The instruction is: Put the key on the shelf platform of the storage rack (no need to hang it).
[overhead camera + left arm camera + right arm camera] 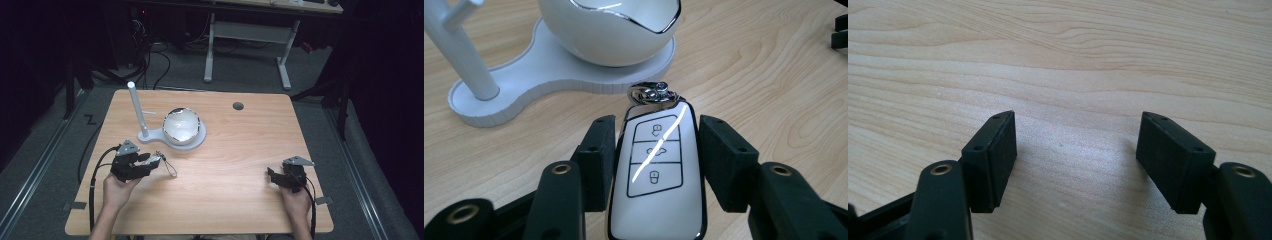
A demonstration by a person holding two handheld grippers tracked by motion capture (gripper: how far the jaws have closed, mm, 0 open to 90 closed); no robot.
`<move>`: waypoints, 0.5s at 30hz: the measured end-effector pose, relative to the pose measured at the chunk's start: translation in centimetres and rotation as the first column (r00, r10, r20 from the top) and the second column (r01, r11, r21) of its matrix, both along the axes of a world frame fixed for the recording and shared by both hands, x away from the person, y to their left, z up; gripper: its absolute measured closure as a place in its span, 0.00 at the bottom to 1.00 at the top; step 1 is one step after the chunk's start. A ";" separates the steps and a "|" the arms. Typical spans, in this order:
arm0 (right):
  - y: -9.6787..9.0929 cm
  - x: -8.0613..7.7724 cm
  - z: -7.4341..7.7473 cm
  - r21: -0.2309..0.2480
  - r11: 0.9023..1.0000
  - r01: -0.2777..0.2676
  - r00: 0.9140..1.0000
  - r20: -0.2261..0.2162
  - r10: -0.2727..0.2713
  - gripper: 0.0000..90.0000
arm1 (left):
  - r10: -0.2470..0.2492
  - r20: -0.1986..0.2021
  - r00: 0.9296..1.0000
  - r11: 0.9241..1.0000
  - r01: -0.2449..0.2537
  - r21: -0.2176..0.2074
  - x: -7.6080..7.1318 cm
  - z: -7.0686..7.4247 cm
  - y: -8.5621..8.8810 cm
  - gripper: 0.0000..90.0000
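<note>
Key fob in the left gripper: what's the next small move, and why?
Probably carry it forward toward the white stand. The left gripper is shut on the key fob, pads against both long edges, and its ring and cord hang free at the front. The post and the bowl stand just ahead. The right gripper sits open over bare table.

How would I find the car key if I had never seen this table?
Look at the wooden table, near its left side, just in front of the white stand with the bowl. The car key sits squeezed in the left tool: glossy white, three buttons, silver clip.
</note>
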State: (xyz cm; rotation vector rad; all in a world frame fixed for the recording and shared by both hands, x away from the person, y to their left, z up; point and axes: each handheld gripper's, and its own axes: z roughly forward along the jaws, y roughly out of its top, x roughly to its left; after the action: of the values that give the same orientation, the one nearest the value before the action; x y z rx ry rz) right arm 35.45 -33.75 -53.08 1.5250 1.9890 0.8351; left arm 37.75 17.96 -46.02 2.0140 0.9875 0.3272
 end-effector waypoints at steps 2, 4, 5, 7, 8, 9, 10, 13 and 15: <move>0.0 0.0 0.0 -0.001 1.000 -0.001 1.000 0.000 0.001 0.37 | 0.006 0.021 1.000 1.000 -0.006 0.015 -0.3 0.5 -0.3 0.56; 0.0 0.0 0.0 0.000 1.000 -0.002 1.000 0.001 0.002 0.37 | 0.010 0.032 0.999 1.000 -0.011 0.023 -0.4 0.8 -0.4 0.56; 0.0 0.0 0.0 0.000 1.000 -0.002 1.000 0.001 0.002 0.37 | 0.009 0.040 0.999 1.000 -0.010 0.026 -0.5 1.3 -0.6 0.56; 0.0 0.0 0.0 0.001 1.000 0.000 1.000 0.000 0.000 0.37 | 0.011 0.043 0.999 1.000 -0.012 0.025 -0.6 1.8 -0.8 0.56; 0.0 0.0 0.0 0.001 1.000 -0.002 1.000 0.001 0.002 0.37 | 0.008 0.044 0.999 1.000 -0.009 0.024 -0.7 2.2 -1.0 0.56; 0.0 0.0 0.0 0.000 1.000 -0.003 1.000 0.001 0.003 0.37 | 0.008 0.044 0.999 1.000 -0.009 0.024 -0.7 2.2 -1.0 0.56; 0.0 0.0 0.0 0.000 1.000 -0.004 1.000 0.001 0.004 0.37 | 0.007 0.044 0.999 1.000 -0.007 0.011 -0.7 2.5 -1.1 0.56; 0.0 0.0 0.0 0.001 1.000 -0.004 1.000 0.001 0.004 0.37 | 0.001 0.039 0.999 1.000 -0.001 -0.006 -0.7 3.0 -1.3 0.56; 0.0 0.0 0.0 0.001 1.000 -0.003 1.000 0.001 0.003 0.37 | -0.013 0.023 1.000 0.999 0.014 -0.052 -0.6 3.7 -1.5 0.56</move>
State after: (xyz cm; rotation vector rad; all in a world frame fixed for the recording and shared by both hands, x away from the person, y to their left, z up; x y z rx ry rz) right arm 35.42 -33.76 -53.09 1.5220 1.9915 0.8382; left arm 37.16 16.49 -42.29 1.9654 0.9584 0.3130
